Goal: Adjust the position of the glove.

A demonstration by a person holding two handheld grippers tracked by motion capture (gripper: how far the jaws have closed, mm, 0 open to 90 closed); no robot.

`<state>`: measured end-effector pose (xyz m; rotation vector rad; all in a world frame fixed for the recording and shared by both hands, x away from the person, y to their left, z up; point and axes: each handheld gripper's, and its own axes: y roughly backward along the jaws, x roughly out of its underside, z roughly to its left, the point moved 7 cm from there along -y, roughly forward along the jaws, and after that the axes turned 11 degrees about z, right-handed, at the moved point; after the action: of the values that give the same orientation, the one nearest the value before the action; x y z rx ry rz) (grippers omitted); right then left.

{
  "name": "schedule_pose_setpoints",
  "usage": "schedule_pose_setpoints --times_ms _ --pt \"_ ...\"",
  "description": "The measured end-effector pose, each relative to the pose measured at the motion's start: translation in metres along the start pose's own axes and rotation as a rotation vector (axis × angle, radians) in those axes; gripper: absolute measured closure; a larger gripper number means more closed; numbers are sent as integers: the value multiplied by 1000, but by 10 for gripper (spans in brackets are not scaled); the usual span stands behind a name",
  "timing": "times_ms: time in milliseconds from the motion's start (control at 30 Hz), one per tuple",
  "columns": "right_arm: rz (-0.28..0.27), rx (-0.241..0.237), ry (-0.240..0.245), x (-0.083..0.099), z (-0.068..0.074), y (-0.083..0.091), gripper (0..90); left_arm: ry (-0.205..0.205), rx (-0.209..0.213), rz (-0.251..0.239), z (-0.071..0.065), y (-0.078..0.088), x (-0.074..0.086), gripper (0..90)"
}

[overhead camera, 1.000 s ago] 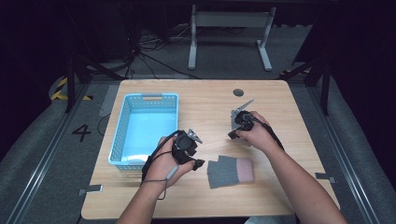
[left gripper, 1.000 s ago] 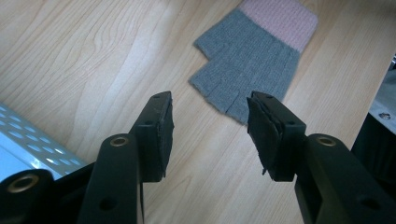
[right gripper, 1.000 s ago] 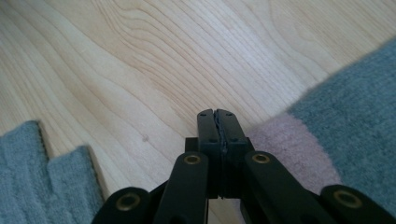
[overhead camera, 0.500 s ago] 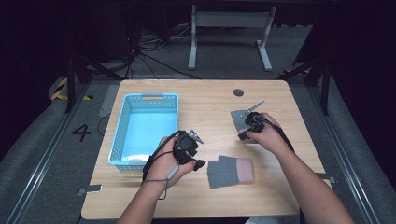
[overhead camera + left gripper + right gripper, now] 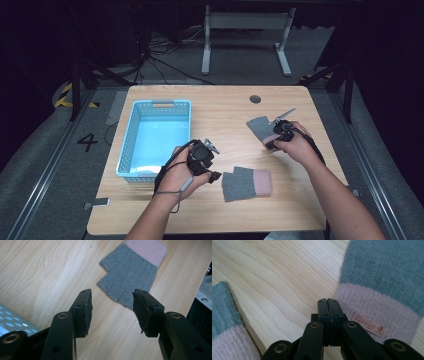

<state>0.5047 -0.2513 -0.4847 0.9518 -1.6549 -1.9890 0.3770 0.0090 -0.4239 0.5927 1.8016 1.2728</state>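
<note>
1. On the wooden table (image 5: 220, 107), the largest thing is the light blue basket (image 5: 131, 141), standing at its left half with its open top up.
2. Near the front edge, right of the basket, one grey glove with a pink cuff (image 5: 246, 183) lies flat, its cuff pointing right.
3. Farther back and to the right, a second grey glove (image 5: 259, 127) lies under the right hand, partly covered by it.
4. Beside the basket's front right corner, the left gripper (image 5: 216, 175) sits in the person's left hand, just left of the front glove's finger end. In the left gripper view its fingers (image 5: 84, 307) stand apart with bare wood between them; the front glove (image 5: 132, 271) lies just beyond the tips, its stubby finger ends (image 5: 117, 296) toward the gap and not touched by either pad.
5. At the right of the table, the right gripper (image 5: 267, 139) is held over the second glove. In the right gripper view its fingers (image 5: 328, 308) are pressed together with nothing visible between them; the tips sit at the edge of a pink cuff (image 5: 374, 310), beside a small sewn label (image 5: 369, 325). Whether they touch the knit cannot be told.
</note>
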Motion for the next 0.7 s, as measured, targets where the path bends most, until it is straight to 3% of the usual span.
schedule_pose_setpoints --times_ms 200,700 --pt "-3 9 -24 8 -8 4 900 -10 15 -6 1 0 -10 503" --pt "-76 5 -14 6 2 32 852 -6 14 -12 2 4 -11 499"
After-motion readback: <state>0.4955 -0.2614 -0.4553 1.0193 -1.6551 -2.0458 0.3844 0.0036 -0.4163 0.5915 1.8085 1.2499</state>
